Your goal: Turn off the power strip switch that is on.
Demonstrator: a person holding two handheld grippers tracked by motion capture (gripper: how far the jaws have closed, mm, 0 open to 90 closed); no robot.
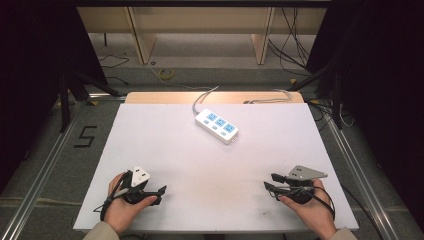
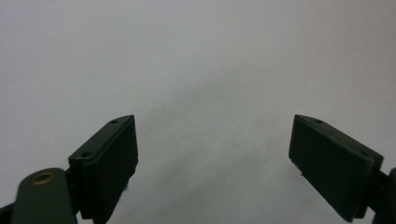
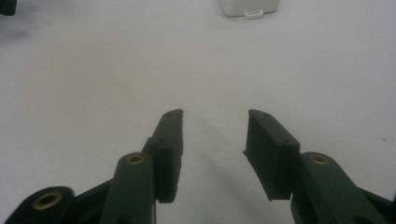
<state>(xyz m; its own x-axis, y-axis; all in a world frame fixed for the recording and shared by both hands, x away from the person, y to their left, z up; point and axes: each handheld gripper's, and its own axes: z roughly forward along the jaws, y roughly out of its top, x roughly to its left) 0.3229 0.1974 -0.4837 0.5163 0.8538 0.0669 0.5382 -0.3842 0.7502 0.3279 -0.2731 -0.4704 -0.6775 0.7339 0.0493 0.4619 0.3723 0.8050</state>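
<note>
A white board (image 1: 210, 165) covers the bench, with a strip of pale wood showing along its far edge. Around it lies grey floor, with a black "5" (image 1: 85, 136) marked to the left, dark curtains at both sides, and wooden furniture legs and loose cables beyond the far edge.

The left hand (image 1: 121, 202) rests near the near-left corner, holding the left gripper (image 1: 161, 192) low over the board, its tips pointing toward the right edge. Its jaws are spread wide (the left gripper view has plain white surface between them). The right hand (image 1: 309, 202) sits near the near-right corner, and the right gripper (image 1: 270, 181) points toward the left edge, jaws parted by a narrower gap with nothing between them.

A white power strip (image 1: 216, 125) with blue sockets lies toward the far edge, near the middle, well apart from both grippers; its grey cord (image 1: 202, 96) runs off the far edge. The board between hands and strip is bare.
</note>
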